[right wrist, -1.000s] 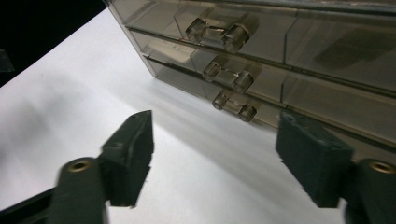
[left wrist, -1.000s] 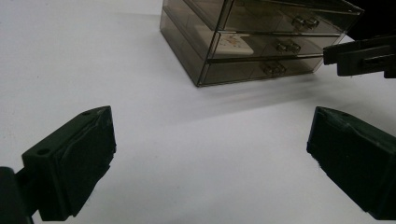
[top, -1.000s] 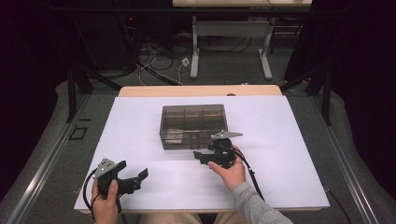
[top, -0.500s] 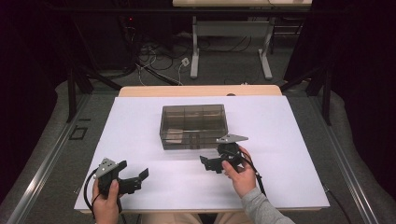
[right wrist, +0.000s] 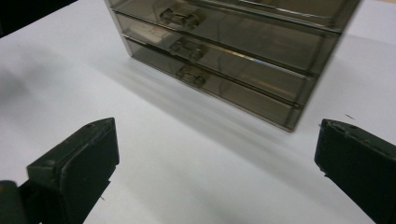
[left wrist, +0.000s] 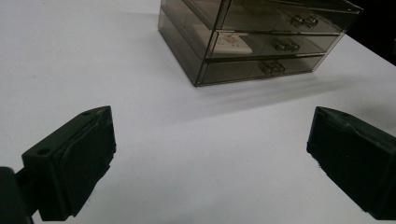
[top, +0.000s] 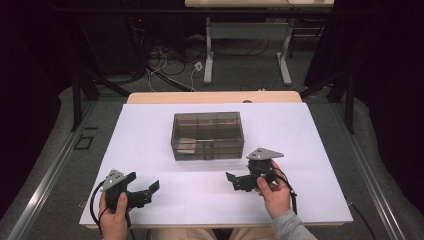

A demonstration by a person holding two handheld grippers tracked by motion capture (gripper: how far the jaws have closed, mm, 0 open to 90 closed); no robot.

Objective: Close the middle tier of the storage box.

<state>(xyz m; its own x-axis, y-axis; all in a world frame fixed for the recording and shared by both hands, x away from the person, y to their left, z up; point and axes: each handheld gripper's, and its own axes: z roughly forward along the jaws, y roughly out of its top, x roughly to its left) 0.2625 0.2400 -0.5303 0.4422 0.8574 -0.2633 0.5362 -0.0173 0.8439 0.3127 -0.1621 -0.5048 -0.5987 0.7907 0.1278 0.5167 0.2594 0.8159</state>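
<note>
Smoked drawer box point(top: 208, 135) sat ahead of both tongs, all three drawers shut. Right gripper point(top: 239, 180) just short of it, jaws just opened wide, empty; left gripper point(top: 145, 192) farther back, spread, empty. Risk — hurried regrasp could shove the light box.
</note>
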